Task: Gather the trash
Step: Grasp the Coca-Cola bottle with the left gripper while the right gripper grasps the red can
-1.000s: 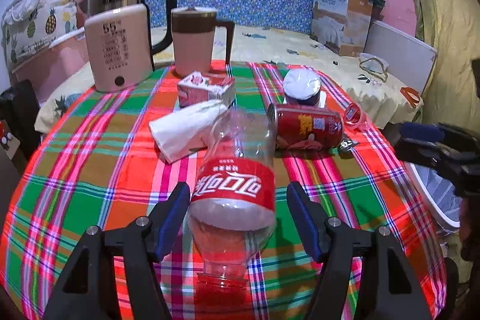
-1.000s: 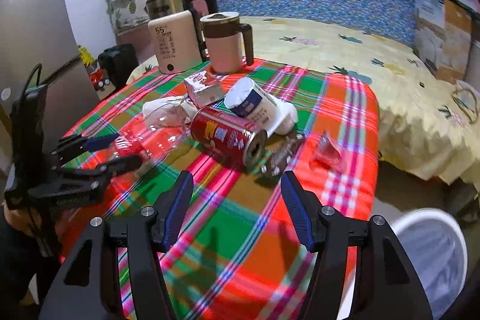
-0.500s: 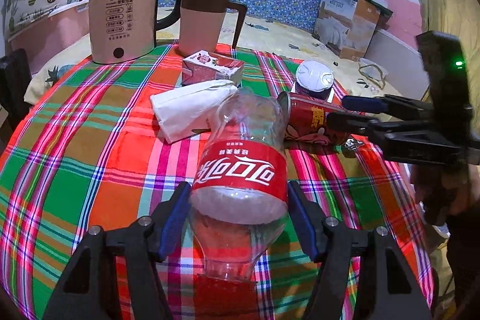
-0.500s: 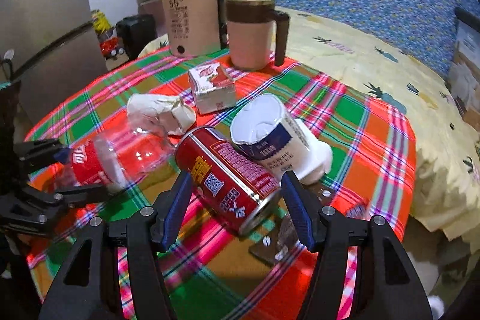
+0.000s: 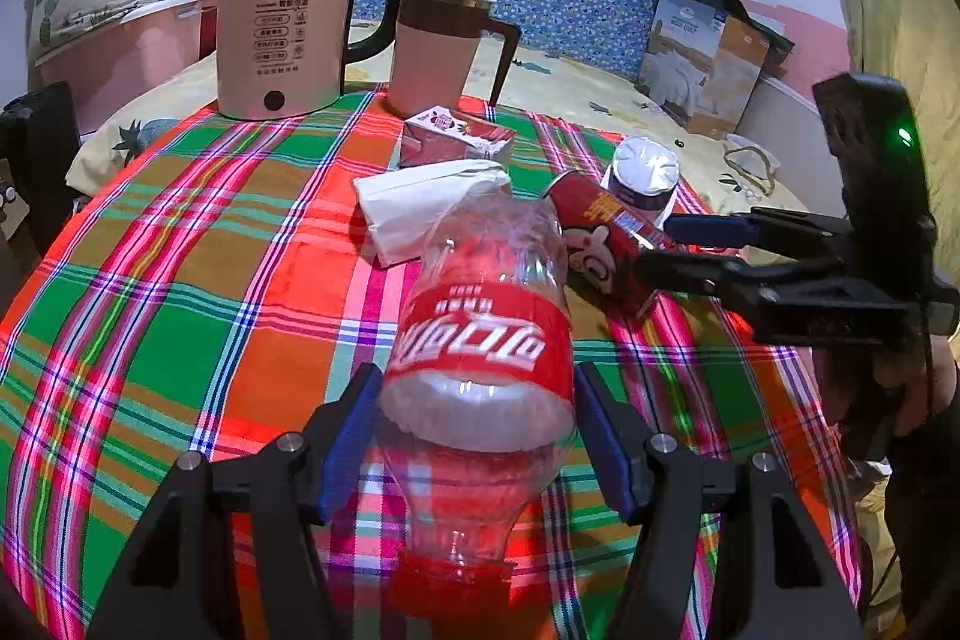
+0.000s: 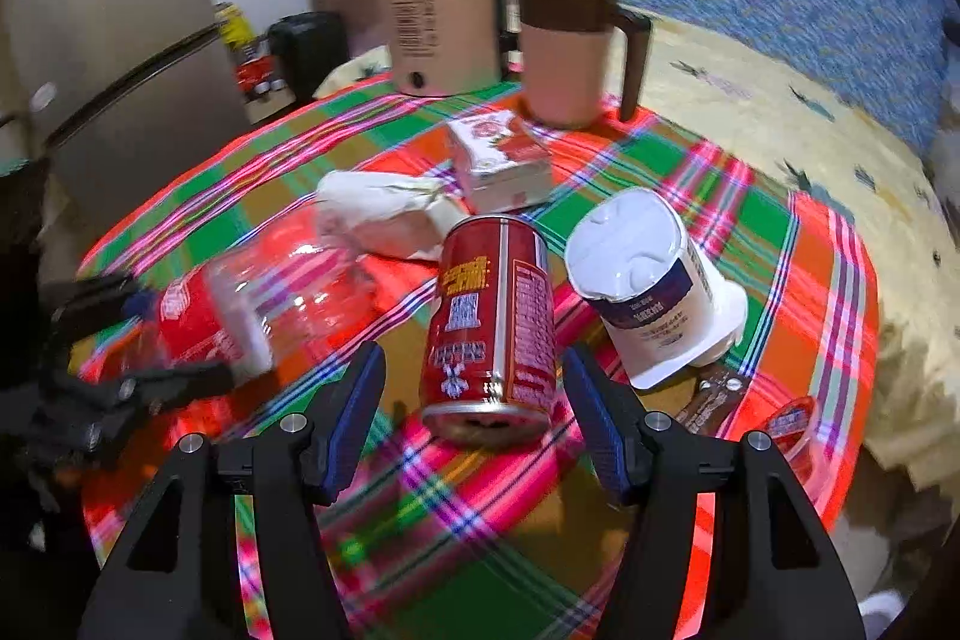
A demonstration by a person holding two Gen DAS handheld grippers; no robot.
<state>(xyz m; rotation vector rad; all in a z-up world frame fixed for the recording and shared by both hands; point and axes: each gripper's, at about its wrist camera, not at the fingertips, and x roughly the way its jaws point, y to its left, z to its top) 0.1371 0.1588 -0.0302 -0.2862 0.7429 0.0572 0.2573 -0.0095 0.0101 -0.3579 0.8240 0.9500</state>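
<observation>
I am straddling the empty plastic bottle (image 5: 480, 340), lying on the tablecloth (image 5: 180, 280), with my left gripper (image 5: 474, 436) unclenched. Light, crushable, slick: I'd take it at the label. My right gripper (image 6: 474, 418) is bracketing the red can (image 6: 489, 322), spread, not touching.

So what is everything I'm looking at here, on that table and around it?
plastic bottle: one, clear with red label, lying on the table between the left tool's fingers
can: one, red, lying between the right tool's fingers
yoghurt cup: one, white and dark blue, tipped over right of the can
tissue: one, white, crumpled behind the bottle
small carton: one, white and red, behind the tissue
kettle: one, cream and steel, far edge
lidded mug: one, pink and brown, beside the kettle
tablecloth: one, red, green and orange plaid
bed: one, yellow sheet, behind the table
left tool: one, black with blue pads, open
right tool: one, same, open
</observation>
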